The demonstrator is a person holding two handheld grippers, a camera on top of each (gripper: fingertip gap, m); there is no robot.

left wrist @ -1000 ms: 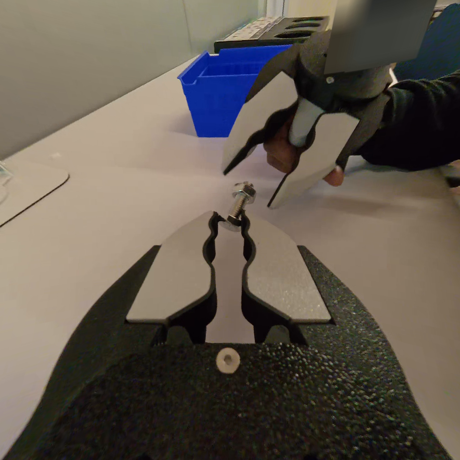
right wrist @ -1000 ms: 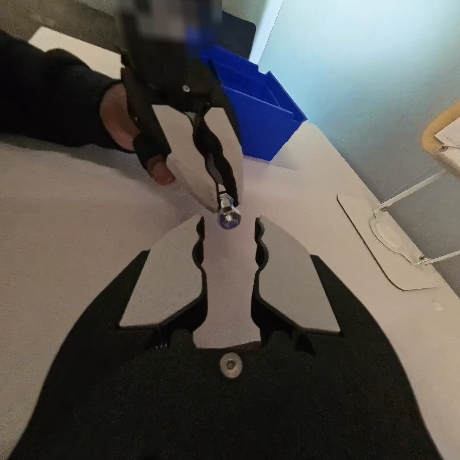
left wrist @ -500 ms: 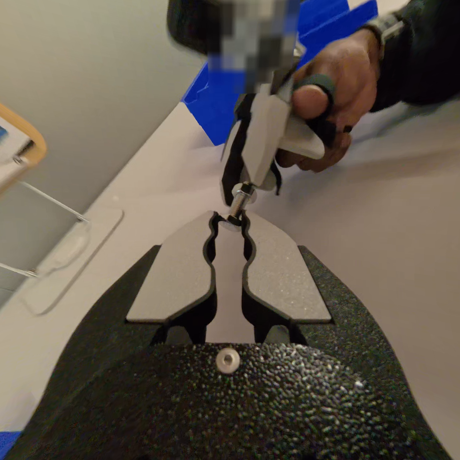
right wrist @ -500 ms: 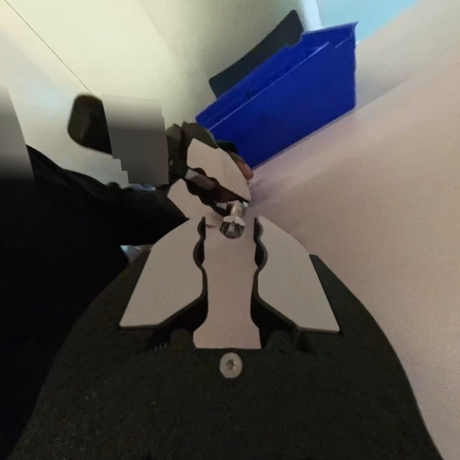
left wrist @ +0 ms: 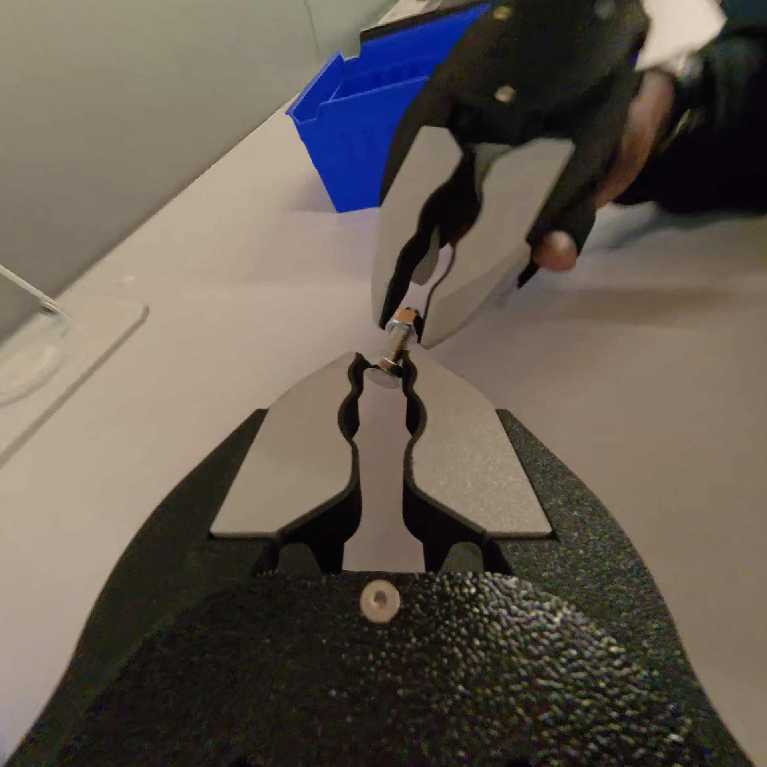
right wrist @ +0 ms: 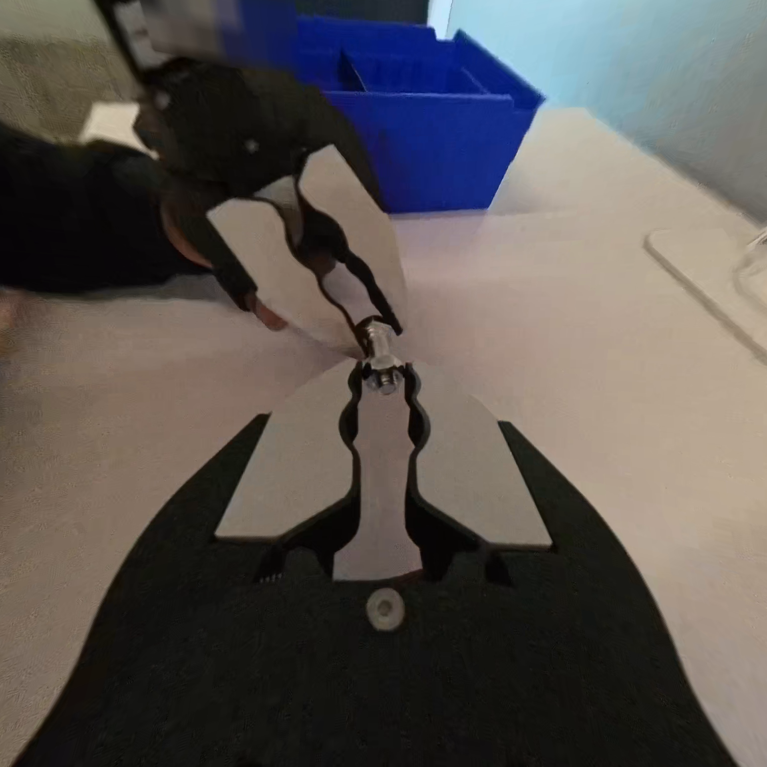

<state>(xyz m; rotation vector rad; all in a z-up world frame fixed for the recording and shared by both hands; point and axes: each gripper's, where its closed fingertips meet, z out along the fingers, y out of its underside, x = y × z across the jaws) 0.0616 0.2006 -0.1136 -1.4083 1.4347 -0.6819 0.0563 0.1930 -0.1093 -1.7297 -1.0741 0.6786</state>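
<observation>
— Where is the bolt, and what has hold of it?

— It hangs in the air above the pale table, clamped at both ends. The left gripper has its fingers pinched on the bolt's head; the right gripper has its fingers pinched on the nut at the threaded end. The two sets of fingertips point at each other, near but apart, with a short run of bare shank between them.

— What edges lie about them?

— A blue bin stands behind the grippers, near the wall, well apart from the bolt. A flat pale base plate with a rounded corner lies on the table toward the wall side. The table around and beneath the bolt is open.

— And the hands?

— A hand in a dark sleeve grips the right gripper's handle.
</observation>
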